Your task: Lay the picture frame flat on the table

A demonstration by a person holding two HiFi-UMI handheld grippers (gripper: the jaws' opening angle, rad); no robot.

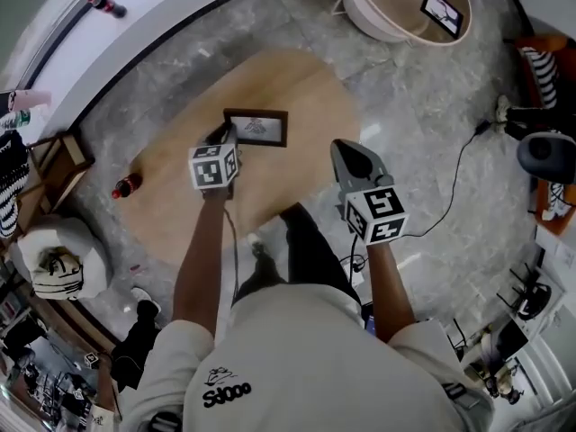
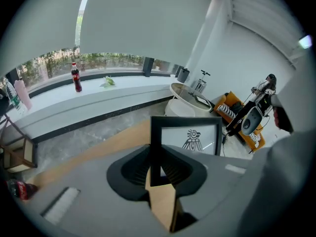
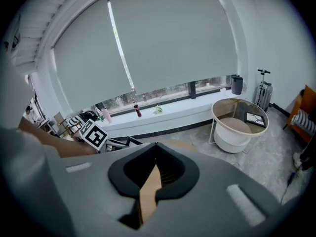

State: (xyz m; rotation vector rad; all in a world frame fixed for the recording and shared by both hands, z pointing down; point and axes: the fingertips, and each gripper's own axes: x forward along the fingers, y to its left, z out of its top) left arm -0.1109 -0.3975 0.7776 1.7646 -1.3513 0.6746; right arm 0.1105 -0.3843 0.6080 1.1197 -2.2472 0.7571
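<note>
A black picture frame [image 1: 257, 127] with a bird-like drawing is on the oval wooden table [image 1: 297, 93], near its middle. In the left gripper view the picture frame [image 2: 190, 137] stands roughly upright, facing the camera. My left gripper [image 1: 220, 138] is shut on the frame's left side bar, which sits between the jaws of the left gripper [image 2: 155, 157]. My right gripper [image 1: 353, 158] hovers over the table's near right edge, apart from the frame. The right gripper [image 3: 155, 169] is shut with nothing in it.
A cola bottle [image 1: 125, 186] lies at the table's left edge. A round side table [image 1: 405, 12] holding a small frame [image 1: 443, 11] stands at the back right. A wooden chair [image 1: 56, 165] is at the left. A cable [image 1: 457, 183] runs across the floor on the right.
</note>
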